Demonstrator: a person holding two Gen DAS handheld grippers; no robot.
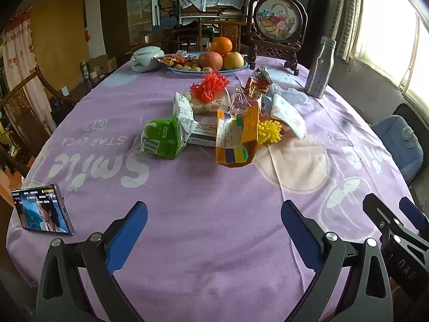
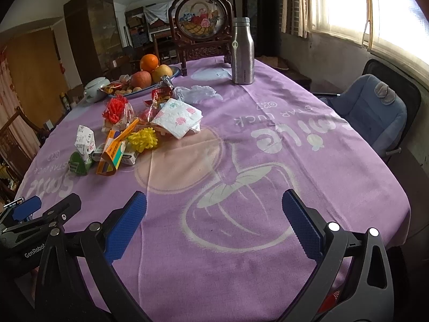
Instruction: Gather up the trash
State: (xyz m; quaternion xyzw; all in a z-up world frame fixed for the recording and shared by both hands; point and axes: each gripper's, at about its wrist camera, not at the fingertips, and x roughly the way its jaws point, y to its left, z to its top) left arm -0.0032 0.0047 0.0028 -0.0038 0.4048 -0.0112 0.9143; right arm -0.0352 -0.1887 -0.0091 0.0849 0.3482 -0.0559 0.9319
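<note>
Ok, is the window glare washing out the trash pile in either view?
Left wrist view: window blown out at right, pile still readable, one glint on the orange box. Right wrist view: window overexposed, pile evenly lit; fisheye bends the table edges.
</note>
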